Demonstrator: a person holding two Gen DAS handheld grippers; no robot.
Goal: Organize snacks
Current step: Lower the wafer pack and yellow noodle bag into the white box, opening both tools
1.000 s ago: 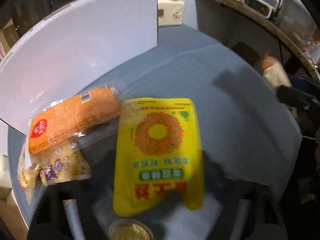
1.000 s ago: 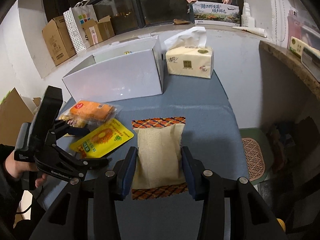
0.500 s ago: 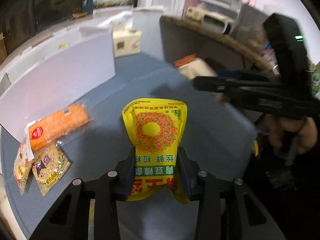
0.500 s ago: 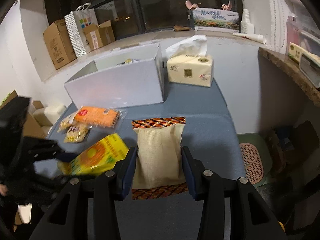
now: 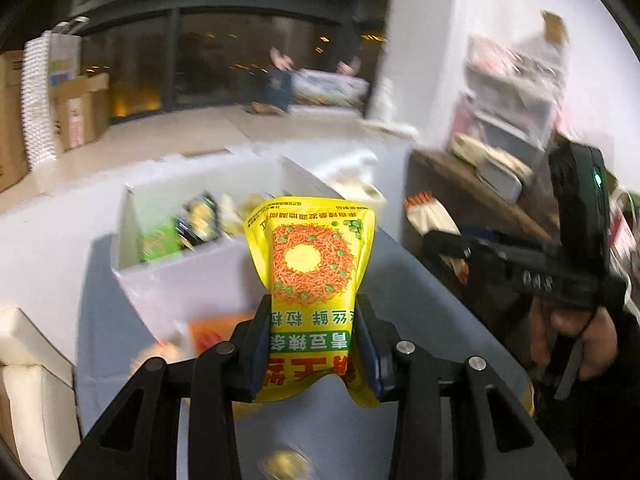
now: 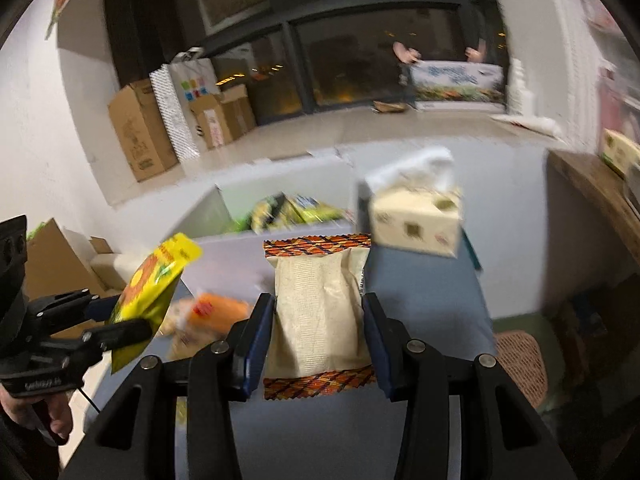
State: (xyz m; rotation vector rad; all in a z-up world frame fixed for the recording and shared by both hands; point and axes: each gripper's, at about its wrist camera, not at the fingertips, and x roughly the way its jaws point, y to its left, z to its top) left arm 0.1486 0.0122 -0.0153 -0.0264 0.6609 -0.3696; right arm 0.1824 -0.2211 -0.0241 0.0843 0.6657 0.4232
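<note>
My left gripper point(image 5: 314, 344) is shut on a yellow snack bag point(image 5: 312, 280) with an orange ring print and holds it upright, above the table, in front of the white box point(image 5: 192, 280). That bag also shows at the left of the right wrist view point(image 6: 154, 292). My right gripper point(image 6: 319, 344) is shut on a beige snack packet point(image 6: 320, 312) with orange patterned ends, lifted above the blue table point(image 6: 424, 300). The white box point(image 6: 224, 248) holds several green and yellow snack packs point(image 6: 288, 208). An orange packet point(image 6: 216, 310) lies on the table below.
A tissue box point(image 6: 416, 220) stands right of the white box. Cardboard boxes point(image 6: 140, 140) and a paper bag stand on the floor by the dark window. A wooden counter point(image 6: 592, 196) runs along the right. A stool point(image 6: 520, 360) sits beside the table.
Both grippers have risen well above the table with their packets. The left gripper closed on the yellow bag and lifted it; the white box's inside has come into view.
</note>
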